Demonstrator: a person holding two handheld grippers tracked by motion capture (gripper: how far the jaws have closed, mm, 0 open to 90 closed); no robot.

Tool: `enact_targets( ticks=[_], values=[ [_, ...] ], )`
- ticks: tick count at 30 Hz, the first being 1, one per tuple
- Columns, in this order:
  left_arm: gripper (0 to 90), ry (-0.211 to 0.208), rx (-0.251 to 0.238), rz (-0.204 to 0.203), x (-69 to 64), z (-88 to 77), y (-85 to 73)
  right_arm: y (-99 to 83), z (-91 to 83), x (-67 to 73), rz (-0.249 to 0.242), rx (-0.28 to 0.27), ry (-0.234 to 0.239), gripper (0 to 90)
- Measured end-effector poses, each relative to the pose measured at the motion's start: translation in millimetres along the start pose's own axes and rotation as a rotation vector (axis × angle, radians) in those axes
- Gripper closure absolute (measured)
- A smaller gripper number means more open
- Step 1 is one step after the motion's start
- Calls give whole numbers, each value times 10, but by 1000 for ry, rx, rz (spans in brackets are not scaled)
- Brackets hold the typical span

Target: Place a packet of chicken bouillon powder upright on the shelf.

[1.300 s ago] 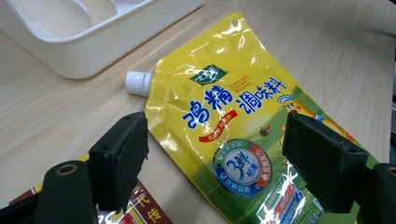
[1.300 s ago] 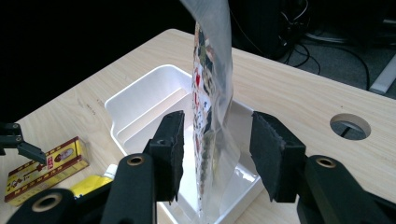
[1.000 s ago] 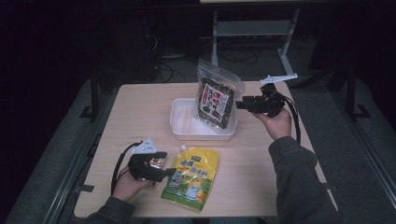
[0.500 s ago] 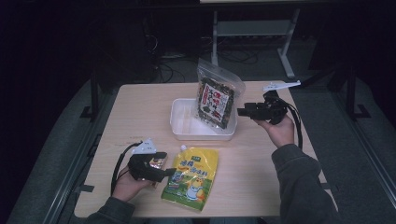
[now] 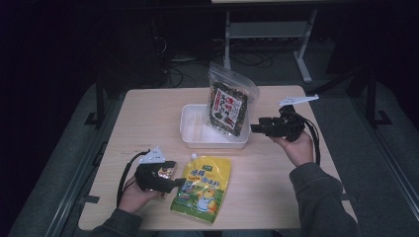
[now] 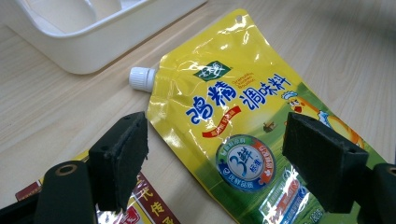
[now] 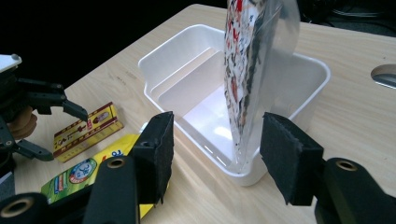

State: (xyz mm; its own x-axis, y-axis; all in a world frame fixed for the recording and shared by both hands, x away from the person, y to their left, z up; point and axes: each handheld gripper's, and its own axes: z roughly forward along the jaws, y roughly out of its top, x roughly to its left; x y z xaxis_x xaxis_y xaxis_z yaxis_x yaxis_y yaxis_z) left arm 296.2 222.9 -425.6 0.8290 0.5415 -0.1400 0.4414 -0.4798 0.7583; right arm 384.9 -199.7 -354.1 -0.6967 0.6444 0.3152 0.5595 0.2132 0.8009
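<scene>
A clear snack bag (image 5: 227, 106) with a red and dark label stands upright at the right end of a white bin (image 5: 197, 133). My right gripper (image 5: 256, 129) hovers just right of the bin; its jaws have just been opening. In the right gripper view the bag (image 7: 252, 60) stands ahead of the open right gripper (image 7: 224, 154), free of both pads. A yellow spouted pouch (image 5: 202, 187) lies flat near the front edge. My left gripper (image 5: 180, 183) sits open at its left side. In the left gripper view the left gripper (image 6: 219, 154) straddles the pouch (image 6: 243, 126).
A small red and yellow packet (image 5: 165, 172) lies under the left gripper, beside the pouch. The pouch's white cap (image 6: 141, 78) points toward the bin (image 6: 93, 37). A round hole (image 7: 385, 74) is set in the tabletop beyond the bin.
My right gripper has drawn back from the snack bag toward the near side and a little lower, its jaws wider. The bag stays standing in the bin. The left gripper has not moved.
</scene>
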Motion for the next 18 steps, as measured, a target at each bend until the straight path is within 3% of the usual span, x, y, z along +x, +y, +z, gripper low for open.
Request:
enact_targets(
  ticks=[18],
  values=[
    [215, 23, 8, -1, -20, -13, -26, -154, 90, 211, -18, 46, 44, 370]
  ],
)
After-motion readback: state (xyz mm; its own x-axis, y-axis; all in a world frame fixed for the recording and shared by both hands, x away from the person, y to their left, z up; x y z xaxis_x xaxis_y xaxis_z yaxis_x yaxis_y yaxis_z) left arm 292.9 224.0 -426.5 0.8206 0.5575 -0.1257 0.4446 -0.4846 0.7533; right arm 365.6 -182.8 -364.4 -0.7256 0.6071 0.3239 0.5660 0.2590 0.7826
